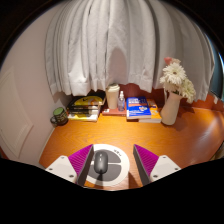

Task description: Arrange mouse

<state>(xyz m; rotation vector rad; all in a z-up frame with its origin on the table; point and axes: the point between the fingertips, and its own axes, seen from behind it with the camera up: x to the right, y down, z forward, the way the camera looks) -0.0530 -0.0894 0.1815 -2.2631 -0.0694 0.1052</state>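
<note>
A dark grey mouse (100, 163) lies on a round grey and white mouse pad (113, 166) on the orange wooden desk (170, 140). My gripper (113, 160) is open, its two purple pads (79, 158) standing wide apart at either side of the mouse pad. The mouse sits between the fingers, closer to the left one, with a gap at the right side. It rests on the mouse pad, not held.
At the back of the desk stand a stack of books (86, 106), a small bottle (114, 98), a blue book (142, 109), a white vase with flowers (172, 92) and a small dark pot (60, 115). White curtains (105, 45) hang behind.
</note>
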